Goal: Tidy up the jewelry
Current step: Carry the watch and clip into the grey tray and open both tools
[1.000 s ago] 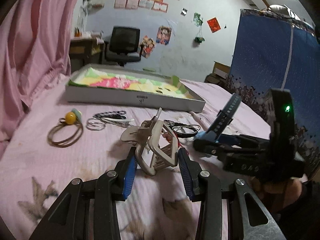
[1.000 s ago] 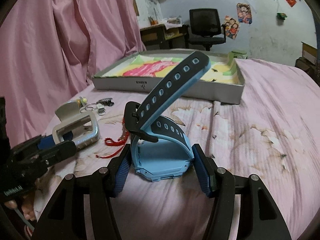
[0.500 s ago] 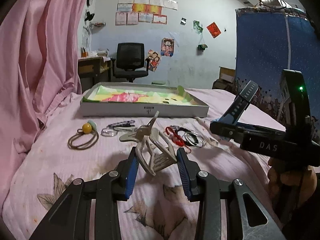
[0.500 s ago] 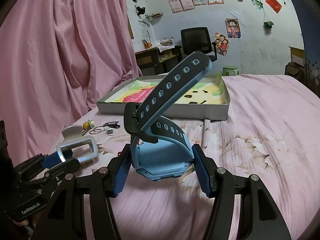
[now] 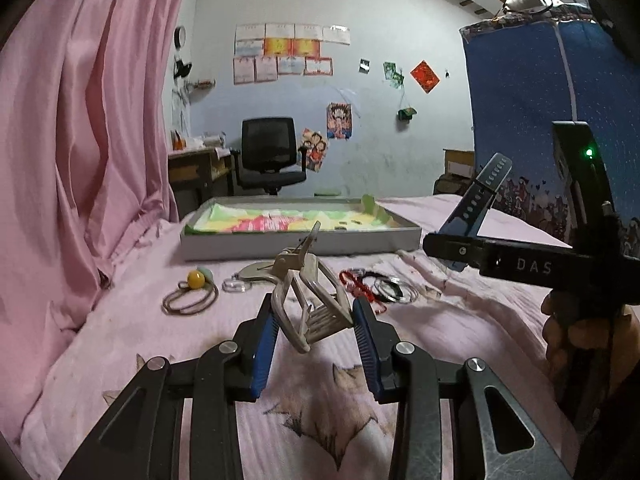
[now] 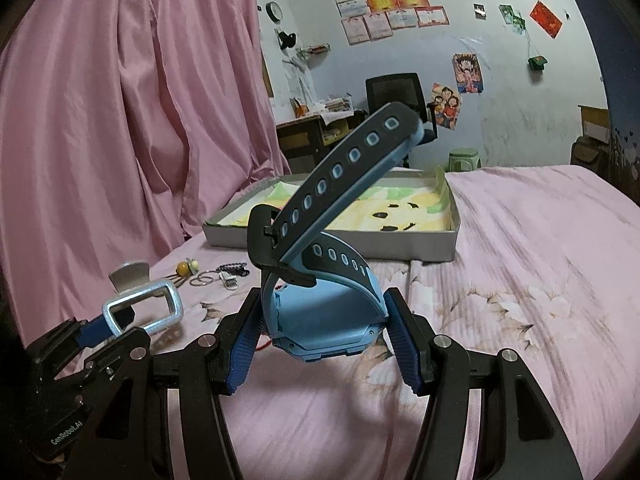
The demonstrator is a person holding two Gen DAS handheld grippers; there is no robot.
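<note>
Left wrist view: on the pink bed (image 5: 460, 320), a hair tie (image 5: 191, 295), rings (image 5: 394, 290) and a red cord (image 5: 356, 284) lie short of the open box (image 5: 300, 240). The left hand-held gripper (image 5: 314, 334) is clamped on a beige hair claw (image 5: 308, 300).

Right wrist view: the right hand-held gripper (image 6: 322, 344) is closed around a blue watch (image 6: 324, 308), its strap (image 6: 348, 172) blocking part of the box (image 6: 420, 246).

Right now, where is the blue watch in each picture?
Left wrist view: the watch is at the right edge, strap pointing up, held in the right gripper.
Right wrist view: the watch fills the centre, between that gripper's pads.
Shared landmark: the grey tray behind it.
</note>
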